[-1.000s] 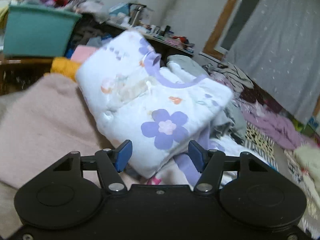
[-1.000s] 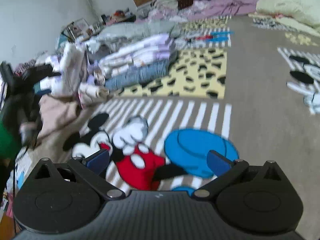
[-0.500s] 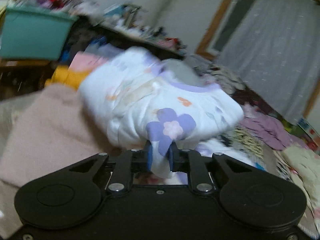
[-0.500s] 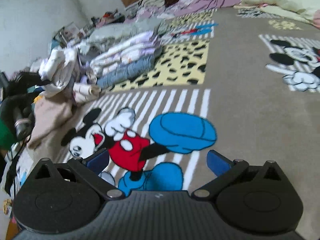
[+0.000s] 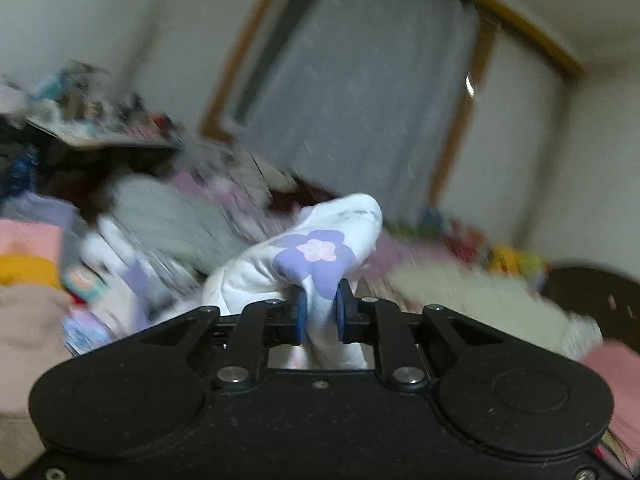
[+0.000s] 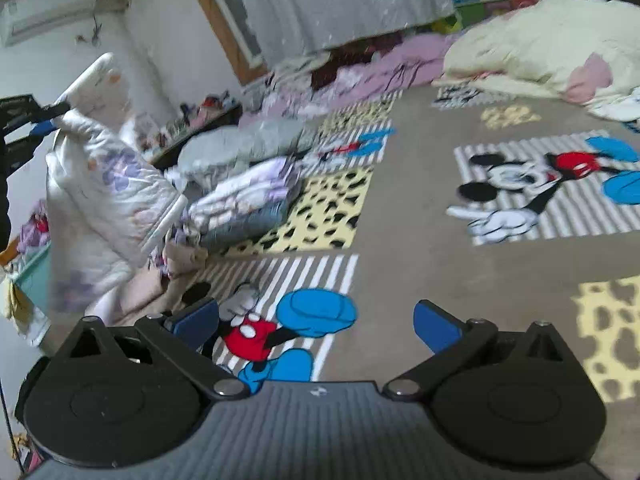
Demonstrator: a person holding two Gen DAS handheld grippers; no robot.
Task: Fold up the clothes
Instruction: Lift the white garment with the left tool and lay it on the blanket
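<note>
Left wrist view: left gripper [image 5: 319,312] blue pads clamped on fold of white quilted garment with purple flower print [image 5: 316,256]; cloth bunches up and forward from fingers, lifted clear. Background blurred; grey curtain [image 5: 360,92], clothes heaps likely below.

Right wrist view: right gripper [image 6: 316,322] fingers spread wide, nothing between. Garment hangs far left, long axis vertical, lower end near pinkish pile [image 6: 132,292]. Left gripper nearer. Cartoon-mouse carpet [image 6: 400,216] bare ahead; folded stack [image 6: 244,200] beside.
</note>
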